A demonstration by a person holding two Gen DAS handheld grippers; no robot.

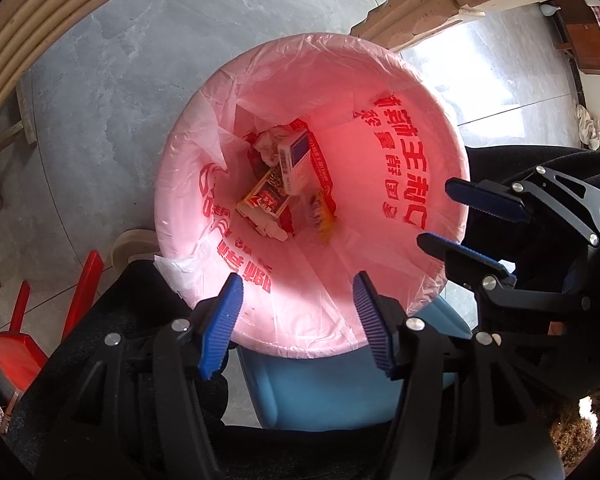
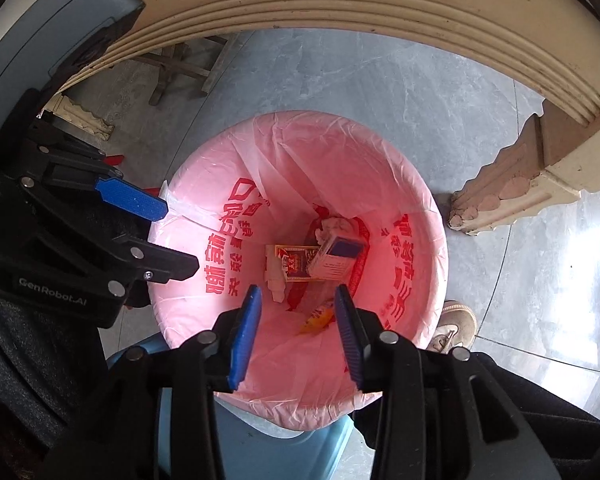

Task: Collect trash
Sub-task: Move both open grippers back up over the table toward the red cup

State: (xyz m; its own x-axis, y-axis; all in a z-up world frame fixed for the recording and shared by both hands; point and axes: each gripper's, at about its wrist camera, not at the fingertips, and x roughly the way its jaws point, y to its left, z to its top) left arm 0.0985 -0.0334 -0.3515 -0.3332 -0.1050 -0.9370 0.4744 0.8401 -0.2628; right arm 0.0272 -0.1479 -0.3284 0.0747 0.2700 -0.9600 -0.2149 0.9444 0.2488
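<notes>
Both claws hang released over the bin: the left claw [image 1: 298,322] and the right claw [image 2: 298,336] each point steeply down into the pink liner bag [image 1: 384,92], blue pads apart with nothing between them. Collected trash lies at the bottom of the bag. I count a white and blue carton [image 1: 296,164] leaning on the pile, one red printed box [image 1: 266,198] beneath it, one crumpled white wad [image 1: 274,140] behind, and one orange wrapper [image 2: 316,318] that looks blurred, perhaps still falling; a white scrap [image 2: 274,280] beside the red box may be a fifth piece, though the fisheye view makes that hard to settle. One bin, one liner, two claws.

Risks from here, as I judge them: the liner is only draped over the blue bin [image 1: 300,392] rim, so a pad catching the thin plastic on the way out could drag it inward or tear it. The claws also sit close together and could knock each other.
</notes>
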